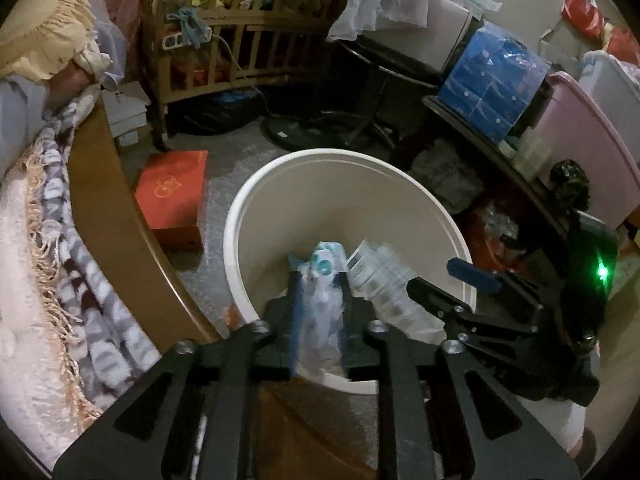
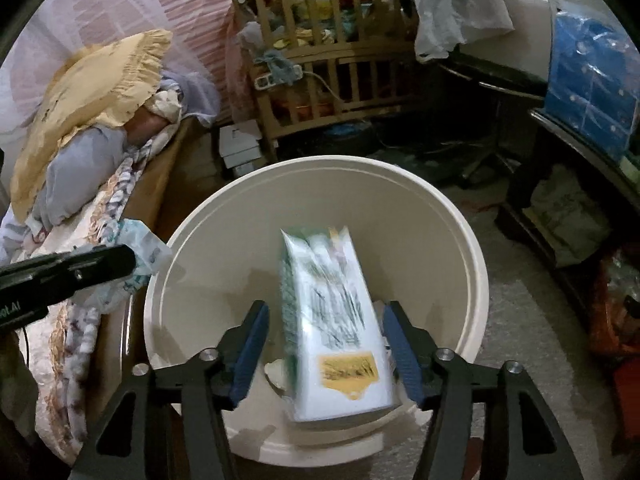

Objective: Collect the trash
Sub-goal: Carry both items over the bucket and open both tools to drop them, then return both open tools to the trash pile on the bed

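My left gripper (image 1: 318, 300) had its jaws squeezed tight on a crinkly wrapper (image 1: 322, 304) over the white bin (image 2: 472, 280). My right gripper (image 2: 326, 344) had its jaws wide apart, and the blurry carton (image 2: 336, 320) sat between them over the bin, touching neither.

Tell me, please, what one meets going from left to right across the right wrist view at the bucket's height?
Bedding → left gripper clamping a crumpled wrapper → white bucket → falling carton between the open right gripper → dark shelf.

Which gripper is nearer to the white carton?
Right. The right gripper is open with the blurred carton between its fingers, over the bucket. The left gripper, beside it, holds a wrapper.
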`<control>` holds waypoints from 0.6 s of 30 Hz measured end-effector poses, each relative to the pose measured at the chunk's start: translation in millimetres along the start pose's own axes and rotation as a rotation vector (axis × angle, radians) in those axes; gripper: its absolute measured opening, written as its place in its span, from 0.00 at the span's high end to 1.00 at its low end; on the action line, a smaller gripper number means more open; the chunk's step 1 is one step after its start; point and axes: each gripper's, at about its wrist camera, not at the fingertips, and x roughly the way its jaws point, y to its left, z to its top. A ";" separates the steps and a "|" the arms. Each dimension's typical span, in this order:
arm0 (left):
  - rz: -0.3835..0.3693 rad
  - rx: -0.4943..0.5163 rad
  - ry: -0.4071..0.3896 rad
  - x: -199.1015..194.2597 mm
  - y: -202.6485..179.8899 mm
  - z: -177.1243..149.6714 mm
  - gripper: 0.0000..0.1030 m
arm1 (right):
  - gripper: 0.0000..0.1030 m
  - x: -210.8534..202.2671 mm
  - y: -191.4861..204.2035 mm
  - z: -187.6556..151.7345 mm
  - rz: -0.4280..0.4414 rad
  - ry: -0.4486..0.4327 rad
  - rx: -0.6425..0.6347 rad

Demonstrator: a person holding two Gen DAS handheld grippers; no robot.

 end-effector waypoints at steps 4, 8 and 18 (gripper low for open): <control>-0.015 -0.021 -0.009 -2.4 4.9 -2.2 0.50 | 0.35 -0.6 -1.7 0.5 0.006 -0.004 0.008; 0.013 -0.033 -0.006 -10.5 13.9 -4.2 0.50 | 0.35 1.9 2.3 -1.7 0.018 0.007 -0.005; 0.143 -0.025 -0.061 -65.3 45.5 -10.5 0.50 | 0.35 -0.3 33.1 -5.8 0.085 -0.007 -0.038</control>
